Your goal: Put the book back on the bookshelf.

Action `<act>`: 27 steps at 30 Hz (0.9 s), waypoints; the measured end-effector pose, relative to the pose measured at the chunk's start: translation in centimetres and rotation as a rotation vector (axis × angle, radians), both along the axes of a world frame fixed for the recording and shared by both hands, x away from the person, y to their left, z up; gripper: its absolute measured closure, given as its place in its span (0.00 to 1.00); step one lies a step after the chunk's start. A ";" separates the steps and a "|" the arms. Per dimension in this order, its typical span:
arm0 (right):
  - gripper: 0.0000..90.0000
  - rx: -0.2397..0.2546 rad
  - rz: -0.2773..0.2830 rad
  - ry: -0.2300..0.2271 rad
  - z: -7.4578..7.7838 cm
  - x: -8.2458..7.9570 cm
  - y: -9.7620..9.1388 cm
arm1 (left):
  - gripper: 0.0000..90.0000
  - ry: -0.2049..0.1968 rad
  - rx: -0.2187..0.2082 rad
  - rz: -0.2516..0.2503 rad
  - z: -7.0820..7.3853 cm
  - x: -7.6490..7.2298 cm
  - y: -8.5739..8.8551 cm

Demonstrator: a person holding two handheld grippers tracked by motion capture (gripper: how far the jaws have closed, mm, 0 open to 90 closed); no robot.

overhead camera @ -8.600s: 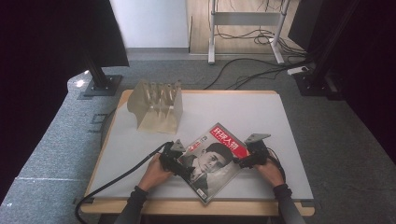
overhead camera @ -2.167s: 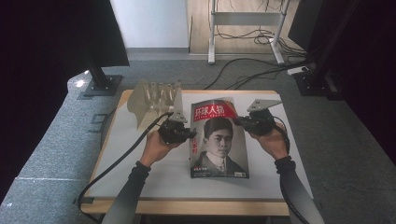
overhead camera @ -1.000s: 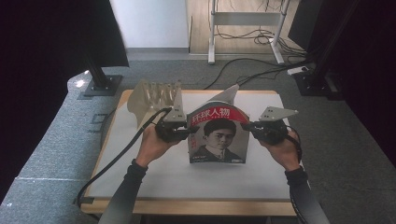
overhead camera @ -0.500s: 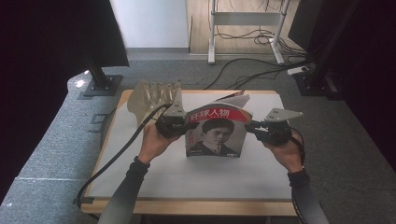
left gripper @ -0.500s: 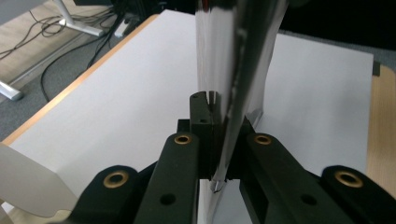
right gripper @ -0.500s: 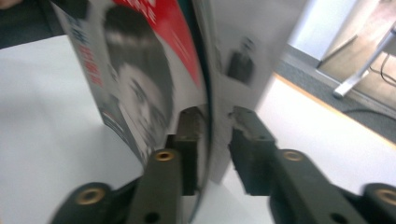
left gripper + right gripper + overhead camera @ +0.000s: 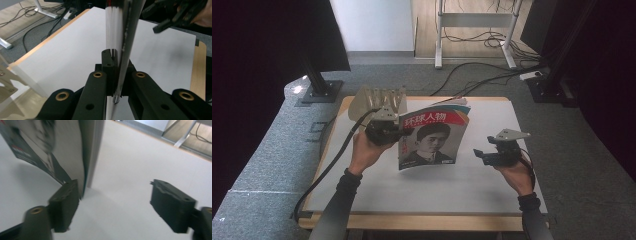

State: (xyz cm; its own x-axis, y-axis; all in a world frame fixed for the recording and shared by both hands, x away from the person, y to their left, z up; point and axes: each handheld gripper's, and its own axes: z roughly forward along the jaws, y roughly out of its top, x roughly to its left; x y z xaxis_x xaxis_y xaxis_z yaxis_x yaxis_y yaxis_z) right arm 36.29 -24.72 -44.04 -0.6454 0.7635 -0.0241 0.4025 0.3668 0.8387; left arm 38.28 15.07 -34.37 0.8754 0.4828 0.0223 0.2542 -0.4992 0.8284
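Magazine (image 7: 432,137) is up off the white table (image 7: 512,120), standing roughly on end near the middle, cover with red title band and a portrait facing the person, lower edge hanging just above the tabletop. Left gripper (image 7: 399,135) is clamped tight on its left edge near the spine; the left gripper view shows the jaws pinched right onto the magazine (image 7: 122,45) edge-on, pages fanning up above the pinch. Right gripper (image 7: 478,154) sits off to the right, apart from the cover; its jaws have just been opening and now stand wide with nothing between them. In the right gripper view the magazine's (image 7: 82,155) near edge hangs just beside one jaw, whether touching it can't be told, but it isn't pinched. Handling guess: light, thin, floppy, glossy so probably slippery; held by one edge alone it bows, and the top pages already curl over. Loose pages will splay if gripped away from the spine. Best hold looks like the bound edge, all pages caught together, or both side edges at once to keep it flat. A slotted rack (image 7: 377,100) sits at the table's far left, behind the left hand (image 7: 364,152).
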 end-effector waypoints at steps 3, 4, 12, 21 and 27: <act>0.14 0.007 -0.020 0.035 -1.6 0.1 0.3 | 0.97 0.008 -0.010 0.010 0.3 -0.1 0.7; 0.14 0.005 -0.027 0.045 -2.1 0.1 0.4 | 0.97 0.013 -0.013 0.018 0.4 -0.2 1.0; 0.00 -0.026 -0.079 0.094 -5.6 0.0 0.5 | 0.97 0.019 -0.015 0.069 1.0 -0.8 3.1; 0.00 -0.067 -0.097 0.143 -8.3 0.3 0.6 | 0.97 0.027 -0.035 0.155 1.5 -1.6 6.2; 0.01 -0.078 -0.129 0.176 -9.4 0.5 0.3 | 0.97 0.026 -0.043 0.200 1.8 -2.0 7.9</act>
State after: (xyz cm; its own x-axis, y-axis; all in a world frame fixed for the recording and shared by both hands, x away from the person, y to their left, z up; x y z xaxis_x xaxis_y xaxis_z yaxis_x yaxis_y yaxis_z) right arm 36.82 -24.40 -53.47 -0.5420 0.8402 0.0182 0.5877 0.3635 0.7229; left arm 36.27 22.98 -32.57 0.7619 0.6472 -0.0238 0.3664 -0.4004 0.8399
